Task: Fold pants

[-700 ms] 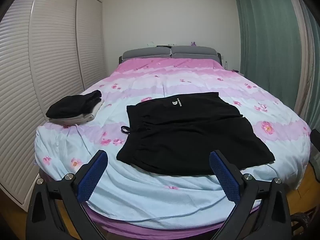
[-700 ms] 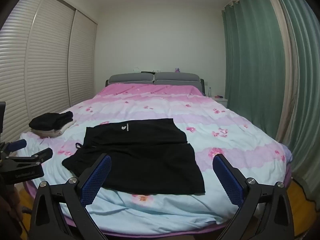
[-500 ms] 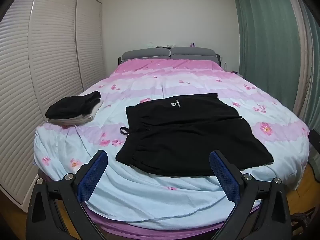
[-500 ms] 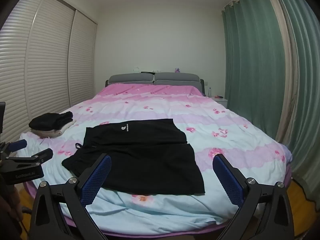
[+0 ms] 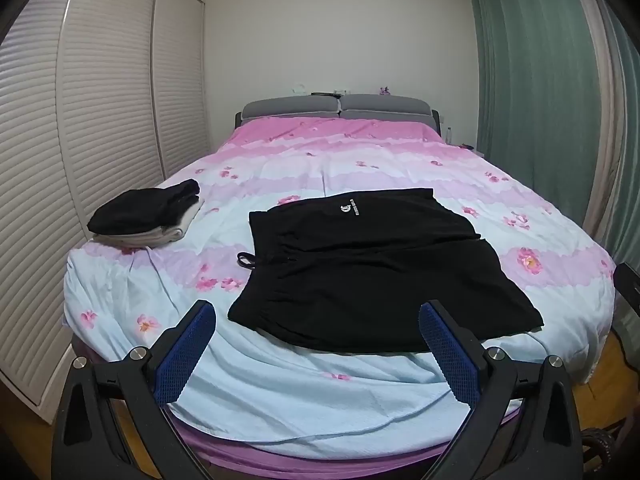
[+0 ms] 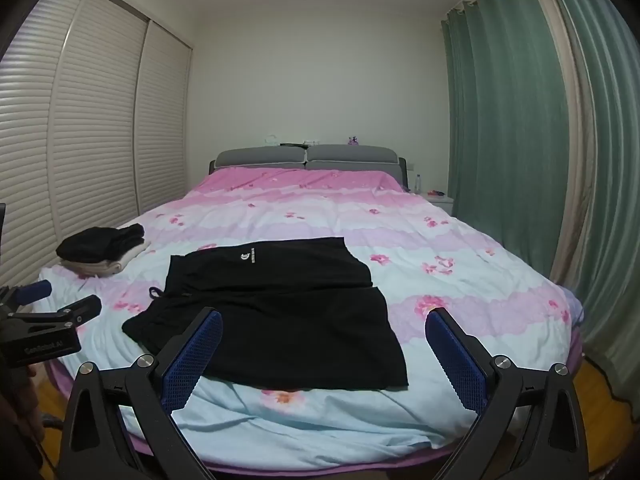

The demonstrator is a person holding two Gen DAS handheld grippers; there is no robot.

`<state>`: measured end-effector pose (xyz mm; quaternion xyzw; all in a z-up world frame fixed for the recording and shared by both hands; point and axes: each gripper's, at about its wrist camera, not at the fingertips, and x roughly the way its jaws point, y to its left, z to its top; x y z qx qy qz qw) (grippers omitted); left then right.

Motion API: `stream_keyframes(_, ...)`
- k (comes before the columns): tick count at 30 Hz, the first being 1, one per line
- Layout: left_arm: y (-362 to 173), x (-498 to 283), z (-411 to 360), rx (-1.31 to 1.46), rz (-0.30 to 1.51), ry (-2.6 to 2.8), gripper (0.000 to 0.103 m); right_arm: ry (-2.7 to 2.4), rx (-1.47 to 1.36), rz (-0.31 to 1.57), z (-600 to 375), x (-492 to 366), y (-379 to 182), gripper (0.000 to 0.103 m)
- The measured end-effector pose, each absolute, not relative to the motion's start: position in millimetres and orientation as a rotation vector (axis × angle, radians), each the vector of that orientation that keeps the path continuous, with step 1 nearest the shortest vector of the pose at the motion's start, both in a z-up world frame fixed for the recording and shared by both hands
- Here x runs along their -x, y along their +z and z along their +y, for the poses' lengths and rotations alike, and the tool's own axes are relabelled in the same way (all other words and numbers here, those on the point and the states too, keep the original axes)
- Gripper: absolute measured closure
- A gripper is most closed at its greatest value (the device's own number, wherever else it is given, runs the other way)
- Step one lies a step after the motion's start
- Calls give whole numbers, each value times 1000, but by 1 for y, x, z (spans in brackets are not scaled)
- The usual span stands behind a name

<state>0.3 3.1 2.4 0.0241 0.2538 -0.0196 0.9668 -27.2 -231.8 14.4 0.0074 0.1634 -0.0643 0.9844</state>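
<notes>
Black shorts (image 5: 372, 268) with a small white logo lie flat on the bed, waistband to the left and legs to the right; they also show in the right wrist view (image 6: 276, 308). My left gripper (image 5: 316, 344) is open and empty, held off the bed's near edge in front of the shorts. My right gripper (image 6: 324, 354) is open and empty, also before the near edge. The left gripper shows from the side in the right wrist view (image 6: 56, 304), at the far left.
The bed (image 5: 280, 392) has a pink and pale blue floral cover. A stack of folded clothes (image 5: 148, 212), black on top, sits at its left side. Louvred wardrobe doors (image 5: 100, 128) stand left, green curtains (image 6: 520, 140) right, grey headboard (image 5: 340, 106) at the back.
The left wrist view has shifted slightly, the bed sitting a little lower in frame. The shorts have not moved and both grippers stay open.
</notes>
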Motion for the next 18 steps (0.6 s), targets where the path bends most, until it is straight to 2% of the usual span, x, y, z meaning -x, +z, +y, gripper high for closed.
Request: stream_keyframes(18,3,-1,5,-50,512,-37,0,-130,-17,331,-236,27,14,0)
